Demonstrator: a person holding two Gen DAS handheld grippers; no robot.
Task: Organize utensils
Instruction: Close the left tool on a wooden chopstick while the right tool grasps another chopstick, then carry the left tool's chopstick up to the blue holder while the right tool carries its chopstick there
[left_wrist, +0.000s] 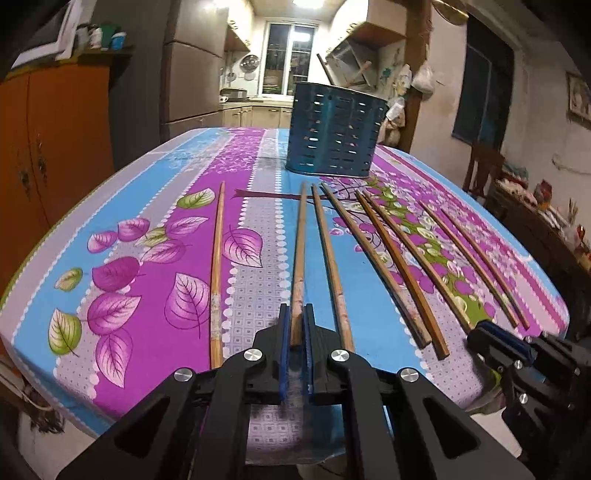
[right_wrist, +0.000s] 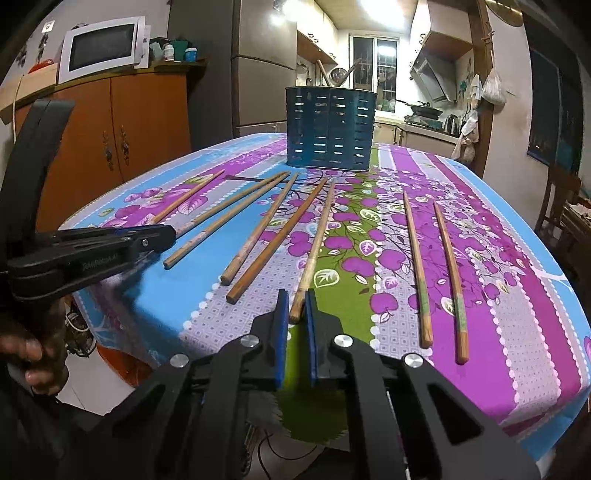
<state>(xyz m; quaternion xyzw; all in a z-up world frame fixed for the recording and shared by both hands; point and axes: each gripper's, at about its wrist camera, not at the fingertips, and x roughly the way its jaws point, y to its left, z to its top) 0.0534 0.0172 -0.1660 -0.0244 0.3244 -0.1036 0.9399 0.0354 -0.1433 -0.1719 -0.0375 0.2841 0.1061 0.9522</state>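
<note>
Eight wooden chopsticks lie on the table, spread like a fan, with their thin tips toward the blue holder (left_wrist: 334, 129) at the far side. They are long, slim and brown, and some have worn, pale paint near the thick end.

The left gripper (left_wrist: 296, 325) is clamped on the thick end of one chopstick (left_wrist: 300, 251), the second from the left in the left wrist view. Its blue pads (left_wrist: 283, 332) press on both sides of the wood. The right gripper (right_wrist: 296, 308) is clamped on the thick end of another chopstick (right_wrist: 320, 236), which lies over the green stripe of the cloth. Both chopsticks seem to rest on the cloth along their length; I cannot tell if the held ends are lifted.

The holder is a metal can with an oval shape and rows of small slots cut in its wall. It stands upright, well apart from both grippers. Its inside is hidden from both cameras.

The tablecloth (left_wrist: 147, 229) is smooth and printed with purple leaves, blue bands and white dots. In the right wrist view a hand (right_wrist: 33, 347) holds the black handle of the left gripper at the left edge, partly cut off. The kitchen behind is dim and hard to make out.
</note>
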